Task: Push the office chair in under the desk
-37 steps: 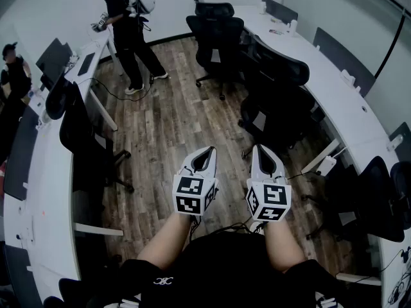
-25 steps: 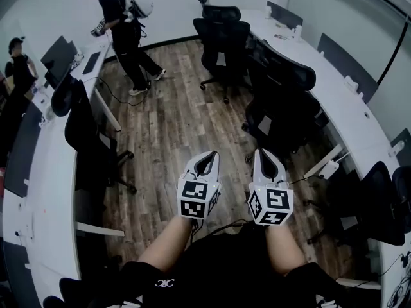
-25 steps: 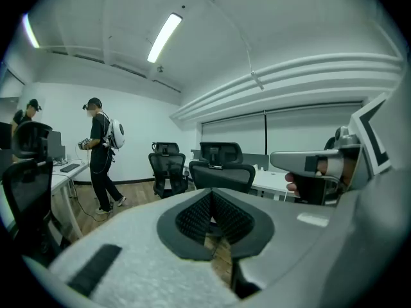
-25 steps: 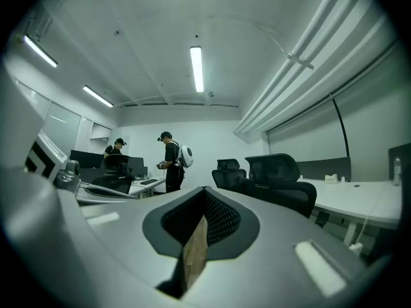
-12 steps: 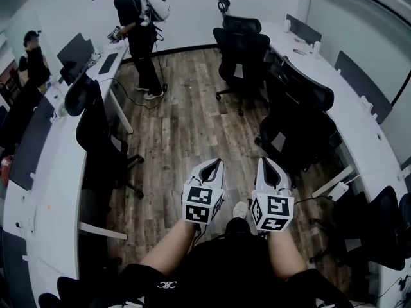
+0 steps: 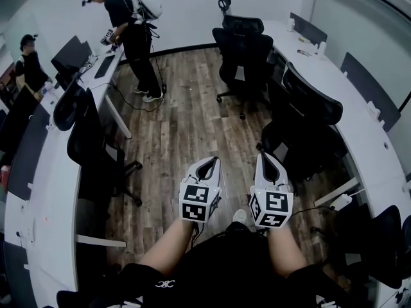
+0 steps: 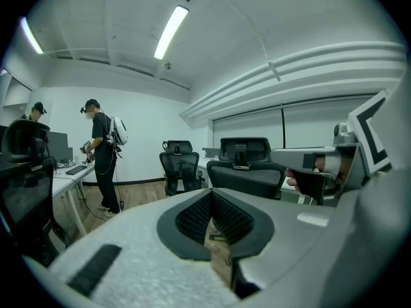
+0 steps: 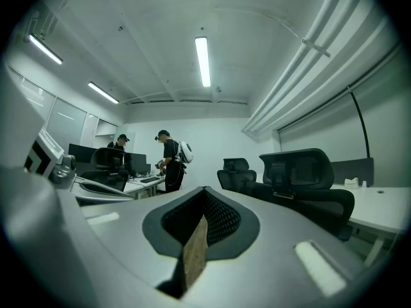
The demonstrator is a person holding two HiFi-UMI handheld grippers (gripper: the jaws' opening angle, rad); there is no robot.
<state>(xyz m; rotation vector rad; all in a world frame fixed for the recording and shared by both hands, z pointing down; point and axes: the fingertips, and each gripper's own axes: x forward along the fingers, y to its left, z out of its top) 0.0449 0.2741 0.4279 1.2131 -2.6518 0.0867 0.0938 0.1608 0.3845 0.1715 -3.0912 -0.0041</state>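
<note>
While left gripper [image 6: 207,163] and right gripper [image 6: 265,158] are hanging side by side above the wood floor [image 6: 186,127], both pairs of fingers are sitting pressed together, gripping nothing. Office chair [image 6: 307,117] is standing ahead-right of the right fingers, apart from them, beside the white bench [image 6: 359,124].

Standing person [image 6: 133,50], white backpack [image 6: 147,2], second person [image 6: 30,69], wooden floor [image 6: 180,124]
</note>
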